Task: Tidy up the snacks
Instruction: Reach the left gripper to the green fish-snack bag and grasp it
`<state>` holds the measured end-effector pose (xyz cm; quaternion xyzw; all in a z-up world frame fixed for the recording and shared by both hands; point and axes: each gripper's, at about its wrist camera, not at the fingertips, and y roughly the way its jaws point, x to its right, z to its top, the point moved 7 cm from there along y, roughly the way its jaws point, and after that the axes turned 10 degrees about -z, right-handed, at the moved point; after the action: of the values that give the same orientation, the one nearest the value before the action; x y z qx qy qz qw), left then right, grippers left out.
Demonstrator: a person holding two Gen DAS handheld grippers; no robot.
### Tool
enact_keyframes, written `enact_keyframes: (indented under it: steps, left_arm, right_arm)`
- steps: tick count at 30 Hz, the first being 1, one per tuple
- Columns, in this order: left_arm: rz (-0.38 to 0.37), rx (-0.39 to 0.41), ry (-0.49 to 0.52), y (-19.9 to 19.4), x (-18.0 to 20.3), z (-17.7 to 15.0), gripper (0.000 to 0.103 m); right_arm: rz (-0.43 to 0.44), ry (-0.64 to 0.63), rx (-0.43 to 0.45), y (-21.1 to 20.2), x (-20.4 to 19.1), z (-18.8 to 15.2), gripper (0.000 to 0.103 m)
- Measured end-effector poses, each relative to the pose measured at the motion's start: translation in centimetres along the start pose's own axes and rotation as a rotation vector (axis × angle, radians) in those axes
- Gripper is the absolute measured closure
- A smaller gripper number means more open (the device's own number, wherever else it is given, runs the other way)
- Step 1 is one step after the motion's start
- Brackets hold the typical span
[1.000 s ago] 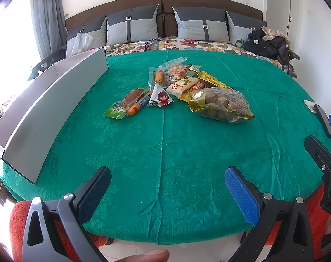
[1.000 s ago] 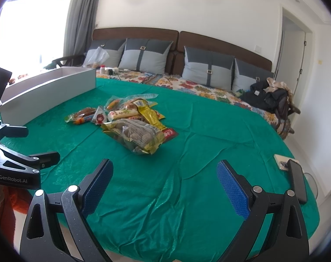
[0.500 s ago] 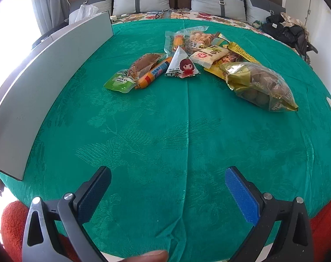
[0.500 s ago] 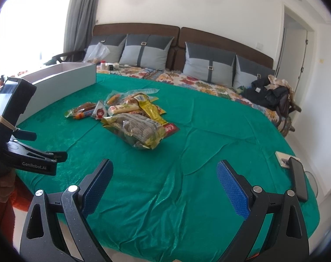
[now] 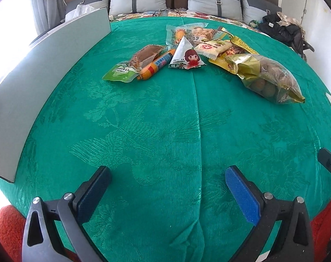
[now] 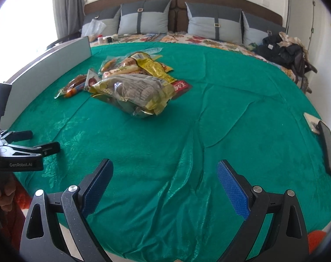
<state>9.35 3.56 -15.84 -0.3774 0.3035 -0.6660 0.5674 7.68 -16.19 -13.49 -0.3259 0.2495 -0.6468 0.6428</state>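
Left claw [image 5: 167, 194] is wide, holding nothing, low over the green cloth [image 5: 165, 131] on the bed. Ahead and to its left stands a long white box [image 5: 45, 69], side wall facing the claw; probably the bin for sorting. Ahead, well apart from the claw, lies the snack pile: green pouch [image 5: 119, 73] and sausage stick [image 5: 156, 65] touching, then a triangular pack [image 5: 187, 56], then a clear bag of round snacks [image 5: 268, 76] furthest right. The nearest-left items look like the left claw's likely first picks, being closest to the box.

Right claw [image 6: 165, 187] is also wide and empty, near the bed edge. The pile sits ahead-left of it, the clear bag [image 6: 134, 91] foremost. Nothing sorted yet.
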Motion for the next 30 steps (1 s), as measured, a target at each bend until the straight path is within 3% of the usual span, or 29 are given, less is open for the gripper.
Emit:
enact_keyframes:
  steps: [6,9,12,15,20,24,27,30]
  left_arm:
    - [-0.028,-0.077,0.003,-0.6,-0.9,0.3,0.000]
    - [-0.079,0.010,-0.059,-2.3,-3.2,3.9,0.000]
    - [-0.107,0.040,-0.099,-3.0,-5.6,8.4,0.001]
    - [-0.113,-0.007,-0.055,-1.4,-6.5,11.9,0.001]
    - [-0.103,-0.113,0.019,2.9,-5.8,14.5,0.008]
    - [-0.092,-0.149,-0.089,5.9,-7.4,15.6,0.022]
    - [-0.125,-0.120,-0.227,6.2,-9.5,16.0,0.027]
    - [-0.107,-0.108,-0.233,5.7,-10.6,15.5,0.037]
  right_arm:
    - [0.021,0.037,-0.074,0.9,1.0,-1.6,0.006]
    - [0.014,0.030,-0.080,0.9,1.4,-2.2,0.006]
    - [0.010,0.003,-0.072,0.8,1.3,-2.2,0.006]
    - [0.009,-0.010,-0.067,0.9,1.1,-2.2,0.005]
    - [-0.006,-0.030,-0.063,1.1,1.0,-2.0,0.004]
    - [-0.001,-0.034,-0.060,1.0,1.1,-2.0,0.004]
    - [-0.001,-0.035,-0.056,1.1,1.0,-2.0,0.004]
    - [-0.002,-0.033,-0.054,1.2,1.0,-1.9,0.004]
